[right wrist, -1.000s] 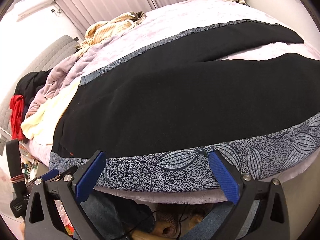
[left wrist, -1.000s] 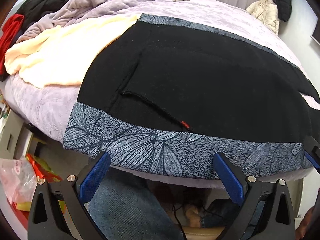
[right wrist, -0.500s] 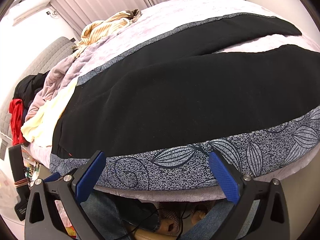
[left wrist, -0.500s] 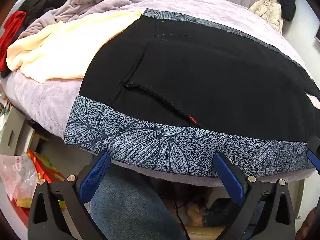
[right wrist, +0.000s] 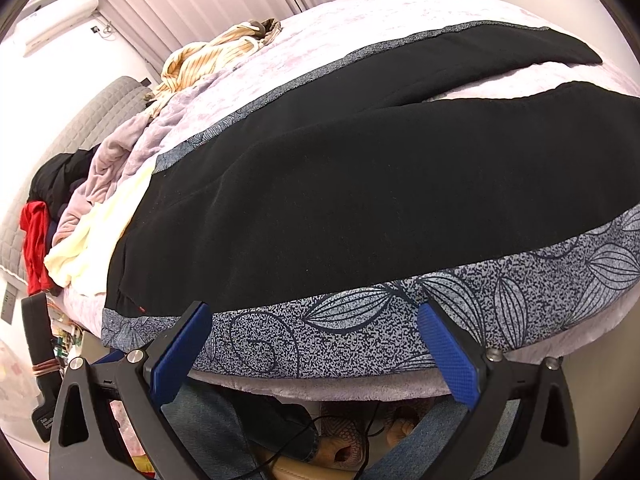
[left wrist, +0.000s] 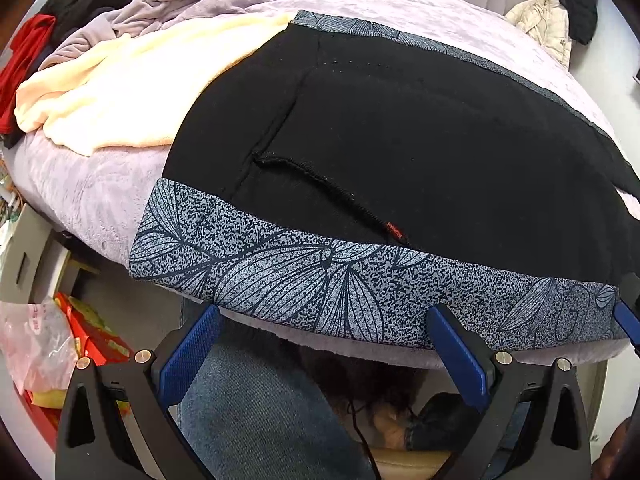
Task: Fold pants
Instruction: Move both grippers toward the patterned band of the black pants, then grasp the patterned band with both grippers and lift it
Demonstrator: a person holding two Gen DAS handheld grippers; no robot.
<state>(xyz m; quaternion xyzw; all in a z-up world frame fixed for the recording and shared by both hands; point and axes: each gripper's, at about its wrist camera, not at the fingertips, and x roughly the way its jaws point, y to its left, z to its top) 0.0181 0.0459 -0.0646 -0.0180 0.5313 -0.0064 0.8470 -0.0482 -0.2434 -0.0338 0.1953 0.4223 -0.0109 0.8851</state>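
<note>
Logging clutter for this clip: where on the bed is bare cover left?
Bare lilac cover beyond the pants, toward the curtains; a wedge between the two legs; a strip left of the waistband. Crowded: the head end, with cream garment, striped top, red and black clothes.

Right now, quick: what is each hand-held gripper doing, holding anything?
Left hand-held gripper: open, holding nothing, at the pants near edge.
Right hand-held gripper: open, holding nothing, at the same edge.

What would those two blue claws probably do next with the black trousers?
Probably ease forward and pinch the patterned side stripe along the near bed edge: both the left gripper and right gripper hang open just short of it, and the pants lie spread flat, unfolded.
</note>
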